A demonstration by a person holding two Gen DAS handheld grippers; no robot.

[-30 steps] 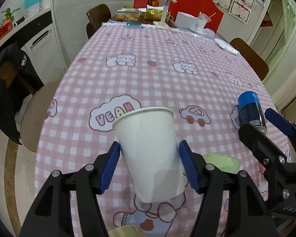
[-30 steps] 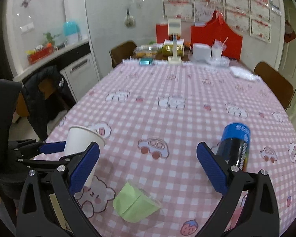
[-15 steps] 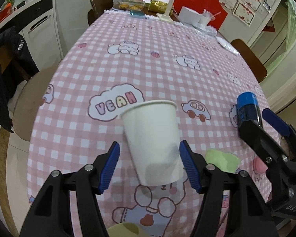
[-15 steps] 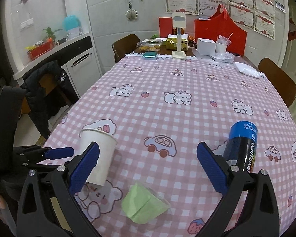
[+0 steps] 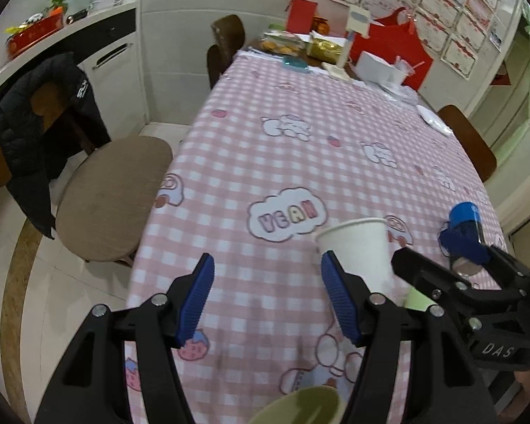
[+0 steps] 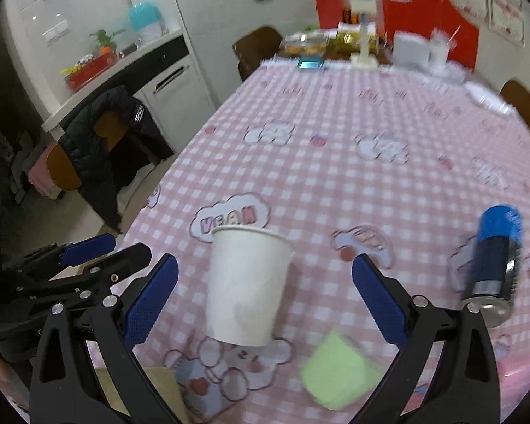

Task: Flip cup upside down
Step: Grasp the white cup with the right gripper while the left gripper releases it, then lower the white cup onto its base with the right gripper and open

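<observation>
Right gripper (image 6: 263, 293): jaws spread wide, one blue pad on either side of the white paper cup (image 6: 247, 284), neither pad touching it. The placement reads as an approach to grasp the cup by its wall.

Left gripper (image 5: 266, 298): jaws spread, nothing between them. In its own view the cup (image 5: 358, 252) stands just outside its right finger, so this gripper has no hold on it.

The cup stands mouth up on the pink checked tablecloth (image 6: 335, 162), near the table's near edge, just this side of a cloud print. Not yet inverted.

Nearby: a folded green paper (image 6: 339, 376) lies near and right of the cup; a blue and black can (image 6: 494, 261) stands well to the right.
</observation>
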